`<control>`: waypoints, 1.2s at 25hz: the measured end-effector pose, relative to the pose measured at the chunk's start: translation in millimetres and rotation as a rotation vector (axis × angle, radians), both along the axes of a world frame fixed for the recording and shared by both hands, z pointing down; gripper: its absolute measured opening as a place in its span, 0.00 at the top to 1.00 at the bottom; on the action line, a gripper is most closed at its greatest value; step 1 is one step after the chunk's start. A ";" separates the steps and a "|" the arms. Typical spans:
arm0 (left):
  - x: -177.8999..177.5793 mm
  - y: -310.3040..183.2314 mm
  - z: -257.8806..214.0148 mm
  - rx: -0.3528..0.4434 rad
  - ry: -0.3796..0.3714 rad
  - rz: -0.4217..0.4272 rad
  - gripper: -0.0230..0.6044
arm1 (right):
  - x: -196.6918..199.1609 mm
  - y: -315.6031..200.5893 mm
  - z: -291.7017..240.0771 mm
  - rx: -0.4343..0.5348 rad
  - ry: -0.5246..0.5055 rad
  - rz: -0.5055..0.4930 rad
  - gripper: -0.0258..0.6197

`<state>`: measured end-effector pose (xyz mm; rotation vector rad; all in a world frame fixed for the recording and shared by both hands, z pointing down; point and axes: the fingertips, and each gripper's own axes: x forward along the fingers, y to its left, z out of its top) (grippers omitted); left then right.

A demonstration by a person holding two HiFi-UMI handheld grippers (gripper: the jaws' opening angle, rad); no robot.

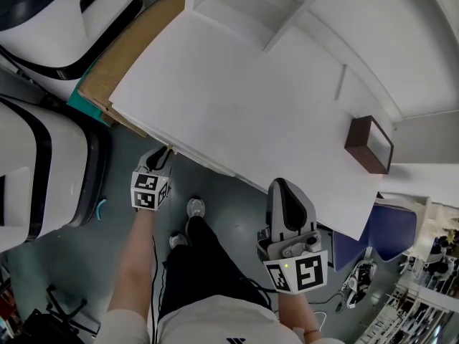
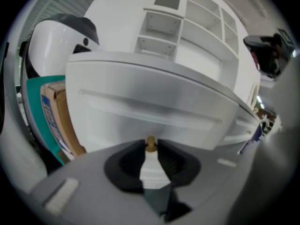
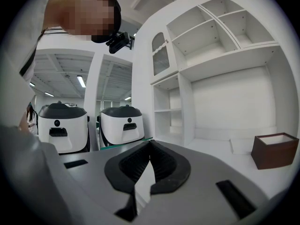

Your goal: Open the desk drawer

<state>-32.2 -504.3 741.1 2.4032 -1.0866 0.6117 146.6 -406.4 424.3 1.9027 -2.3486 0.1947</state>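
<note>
The desk (image 1: 237,106) was plain white; its drawer (image 2: 150,111) white, with a brass-coloured knob (image 2: 150,143); the box (image 1: 369,143) on the desk was dark brown; cardboard (image 1: 129,49) beside the desk tan, edged teal; the left gripper (image 1: 168,151) grey, its cube patterned in black-and-white squares.

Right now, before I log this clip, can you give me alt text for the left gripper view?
The left hand-held gripper pinches a small brass knob on the front of a white desk drawer, which looks shut. A cardboard box stands at the left, and white shelves rise behind the desk.
</note>
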 end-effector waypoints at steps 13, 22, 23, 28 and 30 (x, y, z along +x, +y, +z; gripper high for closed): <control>-16.4 19.9 -0.2 -0.020 -0.001 -0.023 0.84 | -10.2 10.9 -7.4 0.015 0.001 -0.015 0.96; -35.6 43.9 0.3 -0.027 -0.010 -0.039 0.84 | -24.2 28.1 -11.0 0.026 0.001 -0.035 0.96; -38.3 47.5 0.3 -0.028 -0.009 -0.040 0.84 | -26.0 30.7 -11.2 0.026 0.001 -0.036 0.96; -53.1 66.4 0.1 -0.040 -0.014 -0.044 0.84 | -36.5 44.9 -13.8 0.027 0.001 -0.043 0.96; -59.2 73.9 0.1 -0.043 -0.015 -0.046 0.84 | -41.3 50.7 -15.2 0.031 0.001 -0.046 0.96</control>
